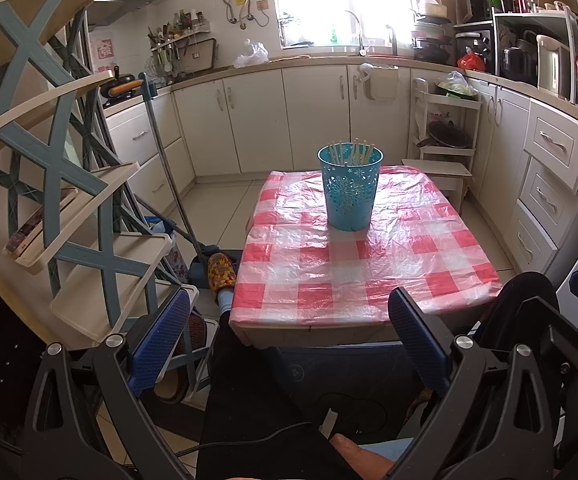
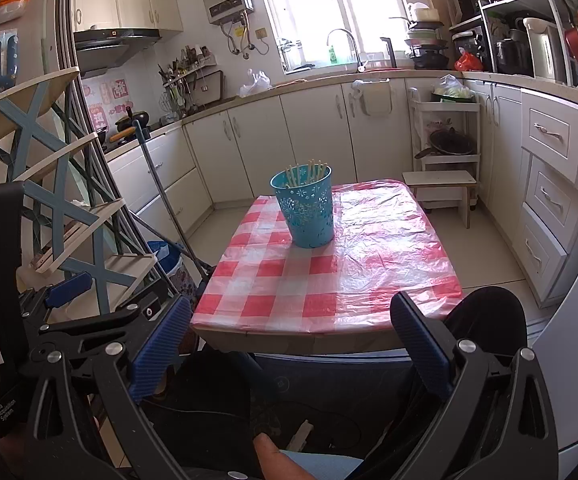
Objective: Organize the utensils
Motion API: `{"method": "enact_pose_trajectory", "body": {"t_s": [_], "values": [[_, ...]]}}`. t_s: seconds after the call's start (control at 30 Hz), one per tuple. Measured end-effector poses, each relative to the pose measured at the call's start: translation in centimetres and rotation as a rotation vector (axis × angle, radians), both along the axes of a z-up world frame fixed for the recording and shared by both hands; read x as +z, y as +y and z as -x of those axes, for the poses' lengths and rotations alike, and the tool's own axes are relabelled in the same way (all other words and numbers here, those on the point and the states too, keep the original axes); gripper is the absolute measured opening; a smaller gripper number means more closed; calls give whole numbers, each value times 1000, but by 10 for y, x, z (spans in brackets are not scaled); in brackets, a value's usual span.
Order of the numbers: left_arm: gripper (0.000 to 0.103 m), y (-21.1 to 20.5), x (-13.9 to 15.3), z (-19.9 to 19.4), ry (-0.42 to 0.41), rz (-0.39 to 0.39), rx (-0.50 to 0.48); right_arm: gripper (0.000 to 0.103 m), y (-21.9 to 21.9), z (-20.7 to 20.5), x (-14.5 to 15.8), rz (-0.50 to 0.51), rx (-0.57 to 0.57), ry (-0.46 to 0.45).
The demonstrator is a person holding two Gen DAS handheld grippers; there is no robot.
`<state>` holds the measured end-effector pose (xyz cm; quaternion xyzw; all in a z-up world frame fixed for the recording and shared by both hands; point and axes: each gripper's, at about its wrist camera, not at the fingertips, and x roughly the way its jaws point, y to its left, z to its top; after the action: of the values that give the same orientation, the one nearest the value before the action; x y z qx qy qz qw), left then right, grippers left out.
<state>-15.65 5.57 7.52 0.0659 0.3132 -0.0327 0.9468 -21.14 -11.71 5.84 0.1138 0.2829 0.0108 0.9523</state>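
A blue perforated holder (image 1: pixel 350 188) stands upright on the red-and-white checked table (image 1: pixel 353 276), with several pale chopsticks (image 1: pixel 351 152) standing in it. It also shows in the right wrist view (image 2: pixel 307 208), with the chopsticks (image 2: pixel 307 172) inside. My left gripper (image 1: pixel 289 320) is open and empty, held short of the table's near edge. My right gripper (image 2: pixel 291 322) is open and empty, also held back from the table (image 2: pixel 329 280). Both sit well apart from the holder.
A blue-and-cream shelf rack (image 1: pixel 61 184) stands close on the left, with a mop handle (image 1: pixel 169 164) leaning beside it. White cabinets (image 1: pixel 289 116) line the back and right. A small white stool (image 1: pixel 441 176) stands behind the table. The person's legs lie below the grippers.
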Motion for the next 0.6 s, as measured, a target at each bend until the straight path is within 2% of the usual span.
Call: {"method": "enact_pose_trajectory", "body": {"t_s": [0.6], "values": [[95,0,-1,0,1,-4,-3,96,3,0,-6,1,2,9]]}}
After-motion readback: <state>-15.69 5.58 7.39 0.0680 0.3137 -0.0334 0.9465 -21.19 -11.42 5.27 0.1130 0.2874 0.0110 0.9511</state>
